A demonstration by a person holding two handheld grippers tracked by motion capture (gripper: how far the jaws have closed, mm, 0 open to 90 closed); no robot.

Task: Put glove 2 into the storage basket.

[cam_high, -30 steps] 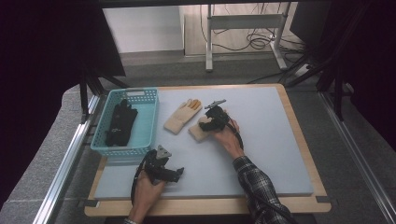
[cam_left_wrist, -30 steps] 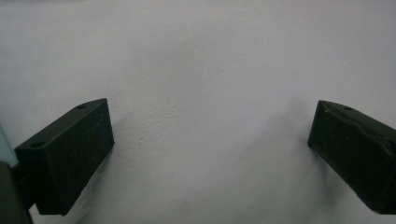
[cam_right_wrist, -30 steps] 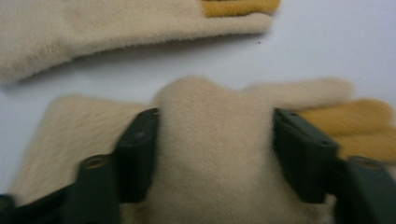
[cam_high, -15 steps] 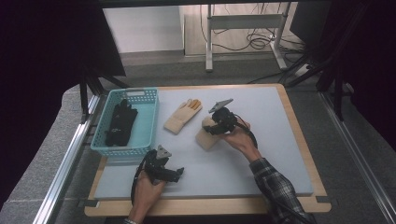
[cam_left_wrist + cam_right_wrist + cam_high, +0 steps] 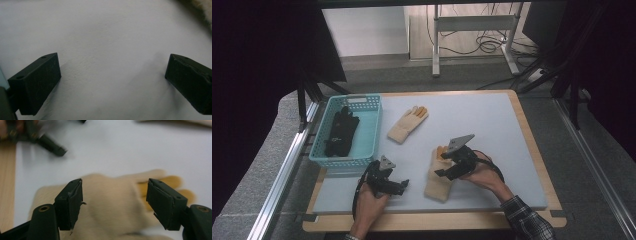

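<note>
A cream glove with yellow fingertips [image 5: 436,184] lies flat on the white mat near the front edge. My right gripper [image 5: 443,169] hovers over its fingers. In the right gripper view the glove [image 5: 110,205] lies under the gripper [image 5: 115,187]; the jaws have just been opening and stand apart without pressing on it. A second cream glove [image 5: 408,124] lies farther back beside the blue basket [image 5: 343,161]. My left gripper [image 5: 403,184] rests low on the mat left of the near glove, its jaws [image 5: 112,61] wide open over bare mat.
The blue basket at the left holds black gloves [image 5: 341,131]. The white mat [image 5: 492,125] sits on a wooden board [image 5: 532,145] with free room at the right and back. A metal stand [image 5: 472,25] and cables lie on the floor beyond.
My right gripper has moved toward the front of the table, dragging the near glove away from the other one, and its jaws have parted. The left hand has stayed put.
</note>
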